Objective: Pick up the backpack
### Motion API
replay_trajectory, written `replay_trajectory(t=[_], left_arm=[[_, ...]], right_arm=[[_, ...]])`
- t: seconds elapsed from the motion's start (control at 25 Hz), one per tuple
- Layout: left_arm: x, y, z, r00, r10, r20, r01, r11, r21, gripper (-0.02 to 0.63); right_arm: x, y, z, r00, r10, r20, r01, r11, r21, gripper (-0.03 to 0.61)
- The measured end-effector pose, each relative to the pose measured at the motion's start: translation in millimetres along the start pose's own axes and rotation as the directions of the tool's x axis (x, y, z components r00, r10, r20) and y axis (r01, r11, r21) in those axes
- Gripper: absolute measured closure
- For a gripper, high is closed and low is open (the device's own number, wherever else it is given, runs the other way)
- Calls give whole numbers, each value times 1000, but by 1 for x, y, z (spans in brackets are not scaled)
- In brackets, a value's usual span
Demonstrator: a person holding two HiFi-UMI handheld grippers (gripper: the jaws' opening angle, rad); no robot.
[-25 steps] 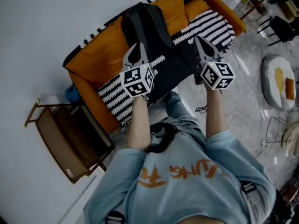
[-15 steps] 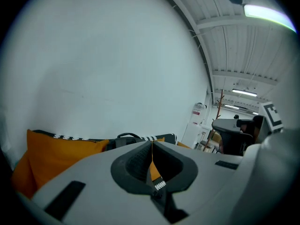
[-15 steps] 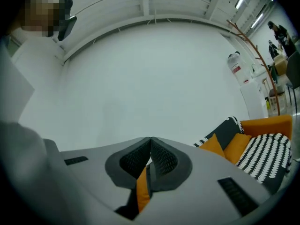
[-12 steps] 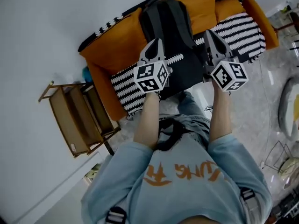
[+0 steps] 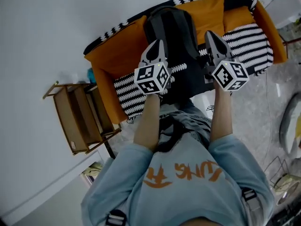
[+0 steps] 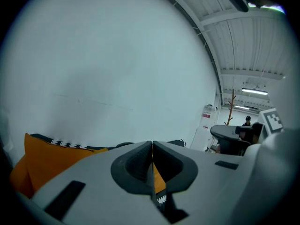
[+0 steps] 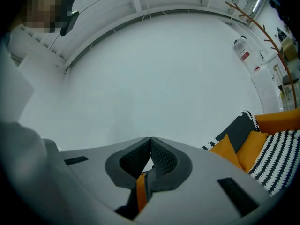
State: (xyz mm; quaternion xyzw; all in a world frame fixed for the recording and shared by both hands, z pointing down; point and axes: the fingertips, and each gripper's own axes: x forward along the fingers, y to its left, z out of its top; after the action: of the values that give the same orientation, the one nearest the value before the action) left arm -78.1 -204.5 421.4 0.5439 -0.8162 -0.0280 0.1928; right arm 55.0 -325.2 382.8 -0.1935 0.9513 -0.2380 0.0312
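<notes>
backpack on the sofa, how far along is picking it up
Done: nothing yet; the backpack sits on the sofa, propped against its orange back. In hand: the left gripper and right gripper hover at either side of it, fingers shut and empty. Left: open, grasp it, lift.

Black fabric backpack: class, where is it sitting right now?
In the head view the black fabric backpack rests on the orange sofa, against its backrest, between the left gripper and the right gripper.
</notes>
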Motion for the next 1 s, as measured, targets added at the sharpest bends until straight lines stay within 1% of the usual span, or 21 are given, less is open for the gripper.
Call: replay_trajectory(t=[0.08,0.16,0.24,0.4,0.56,0.76,0.88,1.0], left_arm=[[0,7,-4,1000,18,-7,-18,1000,-19,592],[-3,17,-7,999,45,-15,-46,998,-33,592],[-3,33,-9,997,71,-20,-72,996,-47,592],[-5,68,-20,993,109,-43,-112,990,-82,592],[-5,95,-33,989,128,-69,-136,983,-123,592],[17,111,-30,993,97,-68,-106,983,-151,592],[29,119,-32,994,77,-78,-90,979,-181,592],[38,123,-29,997,53,-63,-65,977,-205,592]], right_arm=[[14,-1,-6,1000,14,-19,-14,1000,22,581],[30,7,-18,997,55,-49,-53,998,42,581],[49,18,-32,992,93,-81,-89,995,51,581],[80,37,-68,980,130,-149,-121,990,67,581],[99,53,-92,964,151,-218,-145,989,43,581],[123,54,-96,960,121,-252,-130,991,-22,581],[136,59,-107,950,105,-294,-128,990,-61,581],[145,67,-107,946,127,-299,-143,989,-32,581]])
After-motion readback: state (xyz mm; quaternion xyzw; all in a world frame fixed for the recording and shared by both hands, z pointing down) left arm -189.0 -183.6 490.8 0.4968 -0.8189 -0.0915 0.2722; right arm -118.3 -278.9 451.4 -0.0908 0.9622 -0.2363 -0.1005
